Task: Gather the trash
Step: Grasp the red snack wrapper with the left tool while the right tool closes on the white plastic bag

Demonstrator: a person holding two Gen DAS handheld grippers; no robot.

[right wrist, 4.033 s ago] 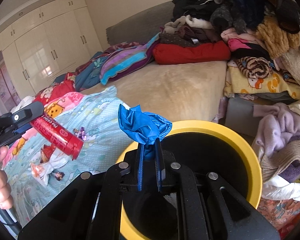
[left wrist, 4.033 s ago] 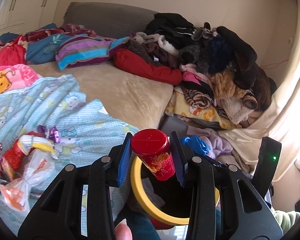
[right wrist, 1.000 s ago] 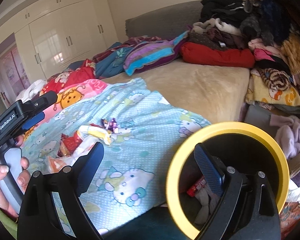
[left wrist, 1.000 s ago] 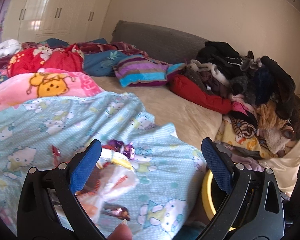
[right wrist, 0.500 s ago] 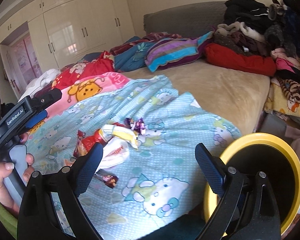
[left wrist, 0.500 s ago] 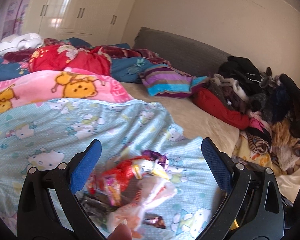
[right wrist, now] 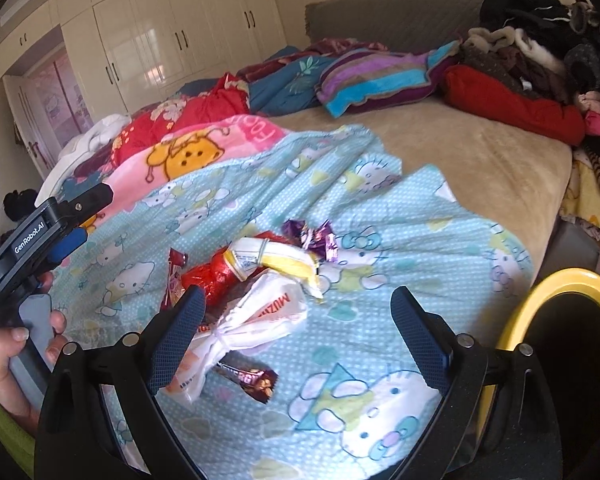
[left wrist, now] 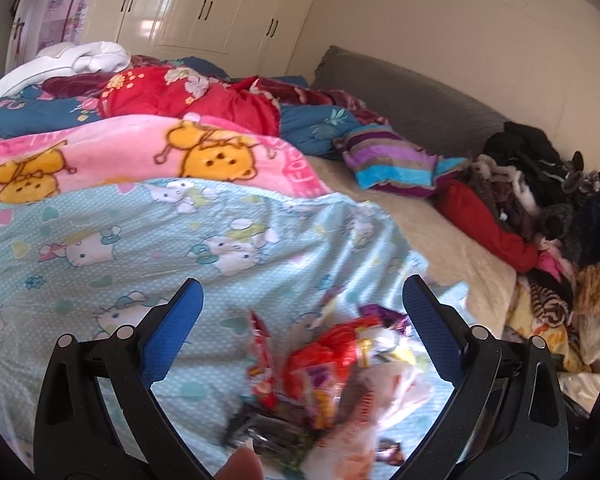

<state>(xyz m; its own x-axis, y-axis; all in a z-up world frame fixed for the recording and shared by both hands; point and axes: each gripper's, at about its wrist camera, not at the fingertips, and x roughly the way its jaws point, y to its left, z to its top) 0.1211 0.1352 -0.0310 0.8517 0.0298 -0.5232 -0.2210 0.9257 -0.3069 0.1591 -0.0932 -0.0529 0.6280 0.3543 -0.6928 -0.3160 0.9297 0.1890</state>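
A heap of trash [right wrist: 256, 292] lies on the light blue cat-print sheet [right wrist: 384, 384]: a knotted white plastic bag [right wrist: 256, 320], a red wrapper [right wrist: 216, 274], a yellow-and-white wrapper [right wrist: 276, 258], a purple foil wrapper [right wrist: 314, 236] and a brown bar wrapper [right wrist: 250, 380]. My right gripper [right wrist: 296, 316] is open and empty just above the heap's near side. My left gripper [left wrist: 304, 316] is open and empty over the same heap [left wrist: 332, 376], blurred in its view; it also shows at the left of the right wrist view [right wrist: 56, 228]. The yellow-rimmed black bin [right wrist: 560, 320] stands beside the bed at right.
A pink bear blanket [left wrist: 140, 156], red quilt [left wrist: 188, 100] and striped pillow [left wrist: 392, 164] lie further up the bed. A clothes pile [left wrist: 548, 200] fills the right side. White wardrobes [right wrist: 172, 40] line the far wall. A grey headboard [left wrist: 412, 96] stands behind the bed.
Both grippers have let go of the red bottle and the blue wad and swung left from the bin to the trash heap. The heap has come closer in both views.
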